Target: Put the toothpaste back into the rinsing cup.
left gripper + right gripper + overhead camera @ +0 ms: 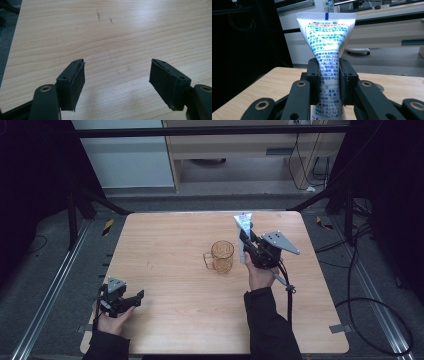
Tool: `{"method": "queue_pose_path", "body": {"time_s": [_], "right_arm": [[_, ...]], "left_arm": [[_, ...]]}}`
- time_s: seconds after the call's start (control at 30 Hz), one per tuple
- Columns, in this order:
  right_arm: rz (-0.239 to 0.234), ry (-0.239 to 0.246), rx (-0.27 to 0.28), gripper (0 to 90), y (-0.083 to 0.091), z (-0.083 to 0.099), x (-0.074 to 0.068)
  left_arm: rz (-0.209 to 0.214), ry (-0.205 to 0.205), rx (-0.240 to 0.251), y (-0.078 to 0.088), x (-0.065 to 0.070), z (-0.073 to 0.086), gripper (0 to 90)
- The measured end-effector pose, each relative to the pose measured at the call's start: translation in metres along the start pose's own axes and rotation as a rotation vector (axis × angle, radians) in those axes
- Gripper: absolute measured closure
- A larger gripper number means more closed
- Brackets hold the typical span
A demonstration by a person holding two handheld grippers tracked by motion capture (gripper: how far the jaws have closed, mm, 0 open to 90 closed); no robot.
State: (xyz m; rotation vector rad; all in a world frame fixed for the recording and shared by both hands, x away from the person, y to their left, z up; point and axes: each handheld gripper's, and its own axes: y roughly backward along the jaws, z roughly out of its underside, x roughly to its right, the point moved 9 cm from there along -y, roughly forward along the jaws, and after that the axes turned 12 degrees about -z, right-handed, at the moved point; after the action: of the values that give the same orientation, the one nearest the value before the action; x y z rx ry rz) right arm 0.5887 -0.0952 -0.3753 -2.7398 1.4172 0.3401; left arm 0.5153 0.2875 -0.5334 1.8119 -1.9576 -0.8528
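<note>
White tube (325,52) w/ blue print: upright, crimped end up, clamped mid-body by right gripper (329,82), jaws pressed on both sides; held off table (165,270), just right of amber glass mug (221,256). Judged approx. halfway: pickup done, placing into mug probably left. Left gripper (117,82): jaws wide apart, nothing between, low over bare wood nr. front-left corner.

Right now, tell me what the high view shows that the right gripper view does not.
High view alone: the amber mug standing left of the right tool, and the left tool open above the near left corner. Right gripper view alone: the tube's blue print, legible between the pads. Both: the white tube clamped upright and the wooden table.
</note>
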Motion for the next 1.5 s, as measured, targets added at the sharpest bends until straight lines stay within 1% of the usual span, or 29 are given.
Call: {"method": "queue_pose_path", "body": {"time_s": [0.03,0.1,0.13,0.2,0.27,0.33,0.5,0.53,0.57,0.6,0.63,0.73,0.77,0.9,0.93,1.0,1.03,1.1,1.17,1.23,1.47,1.5], "right_arm": [[0.0,-0.007,0.013,73.5,-0.006,-0.001,0.0],[-0.001,-0.008,0.013,73.4,-0.009,-0.001,0.0],[-0.006,-0.018,0.025,73.5,-0.016,-0.002,0.0],[-0.006,-0.024,0.026,73.4,-0.018,-0.001,0.0],[-0.006,-0.028,0.035,73.4,-0.026,-0.002,0.001],[-0.006,-0.027,0.048,73.4,-0.035,-0.003,0.001],[-0.001,-0.018,0.067,73.4,-0.045,-0.006,0.0],[0.0,-0.021,0.073,73.3,-0.052,-0.005,-0.001],[0.0,-0.021,0.073,73.3,-0.052,-0.005,-0.001],[-0.002,-0.023,0.071,73.3,-0.058,-0.003,-0.001],[-0.002,-0.023,0.071,73.3,-0.058,-0.003,-0.001],[-0.002,-0.025,0.059,73.2,-0.071,0.005,0.001],[-0.002,-0.025,0.059,73.2,-0.071,0.005,0.001],[-0.001,-0.031,0.055,73.2,-0.08,0.013,0.002],[-0.001,-0.031,0.047,73.1,-0.084,0.017,0.003],[-0.001,-0.033,0.045,73.1,-0.086,0.02,0.002],[-0.003,-0.034,0.036,73.1,-0.09,0.025,0.003],[-0.003,-0.036,0.033,73.0,-0.092,0.027,0.003],[-0.002,-0.042,0.02,73.0,-0.096,0.035,0.005],[-0.002,-0.039,0.014,73.0,-0.097,0.037,0.006],[-0.003,-0.04,-0.03,72.8,-0.104,0.05,0.005],[-0.002,-0.033,-0.042,72.7,-0.105,0.053,0.005]], "left_arm": [[0.0,0.0,0.0,0.0,0.0,0.0,27.3],[0.0,0.0,0.0,0.0,0.0,0.0,27.3],[0.0,0.002,0.0,0.0,0.0,0.0,27.3],[0.0,0.002,0.0,0.0,0.0,0.0,27.3],[0.001,0.002,0.0,0.0,0.0,0.0,27.3],[0.002,0.002,0.0,0.0,0.0,0.0,27.4],[0.002,0.003,-0.002,0.0,0.0,0.0,27.4],[0.003,0.003,-0.001,0.0,0.0,0.0,27.3],[0.003,0.004,-0.001,0.0,0.0,0.0,27.4],[0.003,0.004,-0.001,0.0,0.0,0.0,27.3],[0.003,0.004,-0.001,0.0,0.0,0.0,27.3],[0.004,0.004,-0.001,0.0,0.0,0.0,27.4],[0.005,0.004,-0.001,0.0,0.0,0.0,27.4],[0.005,0.003,-0.003,0.0,0.0,0.0,27.4],[0.004,0.004,-0.002,0.0,0.0,0.0,27.3],[0.004,0.006,-0.001,0.0,-0.001,0.0,27.4],[0.004,0.005,-0.002,0.0,-0.001,0.0,27.3],[0.004,0.005,-0.002,0.0,-0.001,0.0,27.4],[0.004,0.004,-0.002,0.0,-0.001,0.0,27.4],[0.004,0.002,-0.003,0.0,0.0,0.001,27.4],[0.005,0.005,-0.002,0.0,-0.001,0.0,27.4],[0.005,0.006,-0.002,0.0,-0.001,0.0,27.4]]}}
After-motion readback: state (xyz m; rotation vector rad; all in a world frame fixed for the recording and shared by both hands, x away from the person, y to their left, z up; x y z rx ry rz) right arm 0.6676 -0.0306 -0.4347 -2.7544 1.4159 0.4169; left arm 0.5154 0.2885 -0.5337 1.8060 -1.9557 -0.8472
